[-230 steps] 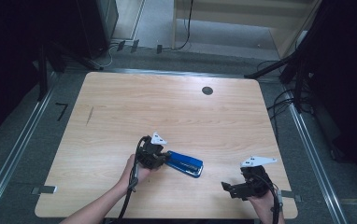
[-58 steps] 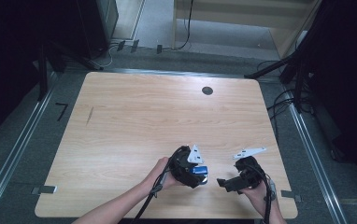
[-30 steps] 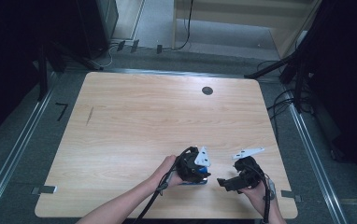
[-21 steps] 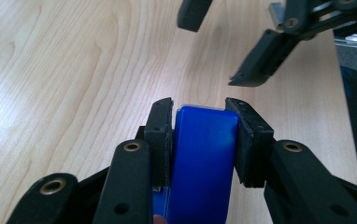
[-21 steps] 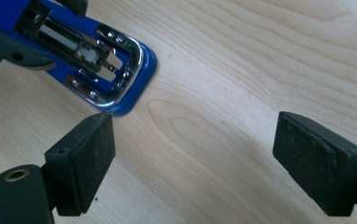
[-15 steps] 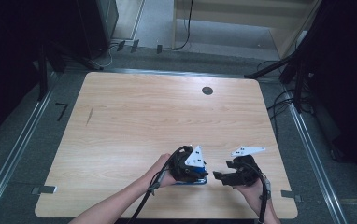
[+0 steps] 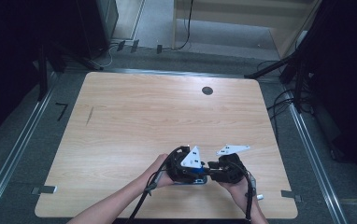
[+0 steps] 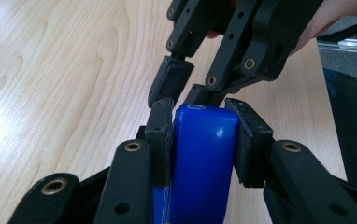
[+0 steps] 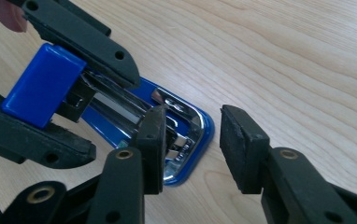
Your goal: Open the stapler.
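- Stapler [image 7: 196, 176]: near front edge of worktop [image 7: 134, 121], blue lid lifted, base flat.
- Left hand-held gripper [image 8: 200, 140]: clamped on lid, unchanged over last second.
- Right hand-held gripper [image 9: 190, 144]: has moved in from the right; jaws just closing, straddling base's front end, pads not yet pressing. Likely bracing the base next.

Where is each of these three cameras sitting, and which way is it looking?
High view: fixed above the person's side, looking forward and down on the wooden table; both forearms come in from the bottom, with the left tool and right tool.
Left gripper view: rides on the left tool, looking along its jaws, clamped on the blue stapler; fingertips show at the top.
Right gripper view: rides on the right tool, whose jaws have just been closing around the stapler's front, pads not yet pressing.
Shared: the stapler and the opposite tool.
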